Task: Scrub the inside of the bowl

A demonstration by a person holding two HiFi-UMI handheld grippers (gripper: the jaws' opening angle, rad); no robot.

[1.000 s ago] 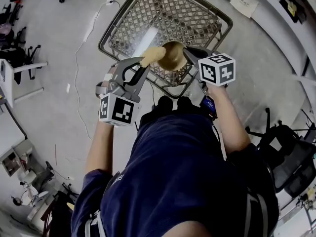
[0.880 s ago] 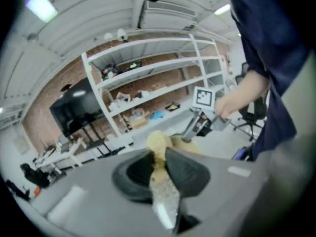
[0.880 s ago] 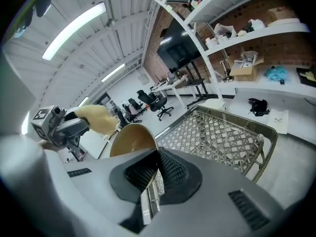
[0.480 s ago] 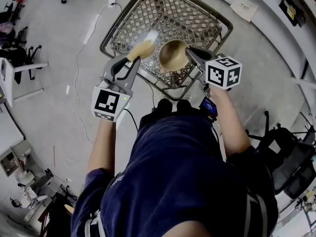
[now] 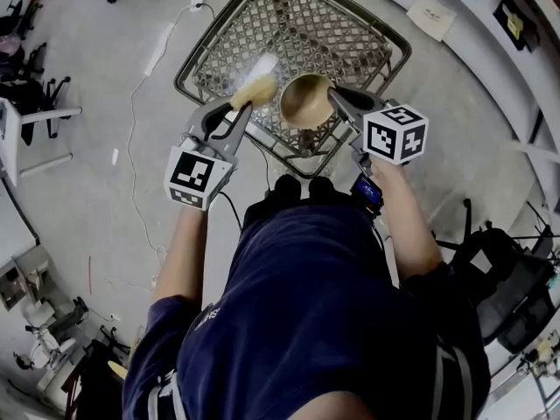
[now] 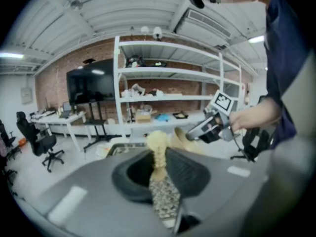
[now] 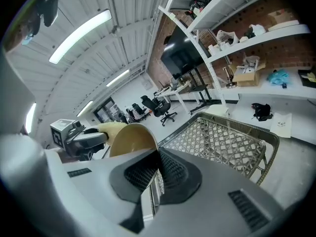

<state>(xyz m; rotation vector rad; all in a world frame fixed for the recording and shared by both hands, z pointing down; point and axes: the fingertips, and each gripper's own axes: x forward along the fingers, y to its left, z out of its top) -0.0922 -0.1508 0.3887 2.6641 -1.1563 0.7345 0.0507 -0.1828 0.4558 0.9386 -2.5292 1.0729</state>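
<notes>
A tan bowl [image 5: 305,101] hangs over the wire basket [image 5: 350,24], tilted with its mouth toward the left. My right gripper [image 5: 338,100] is shut on its right rim; in the right gripper view the bowl [image 7: 129,139] rises just past the pads [image 7: 170,169]. My left gripper [image 5: 236,105] is shut on a pale yellow scrubbing sponge [image 5: 255,88], which sits just left of the bowl's rim, outside it. In the left gripper view the sponge [image 6: 158,147] stands up between the jaws, with the bowl [image 6: 181,138] and the right gripper [image 6: 210,127] behind it.
The square wire basket stands on a grey floor below both grippers. A white cable [image 5: 162,46] runs across the floor at left. Office chairs [image 5: 26,103] stand at far left and at lower right [image 5: 507,278]. Shelving [image 6: 168,88] lines a brick wall.
The sponge has drawn back to the left, away from the bowl's rim where it touched a second ago. The bowl has shifted slightly in the right gripper's hold.
</notes>
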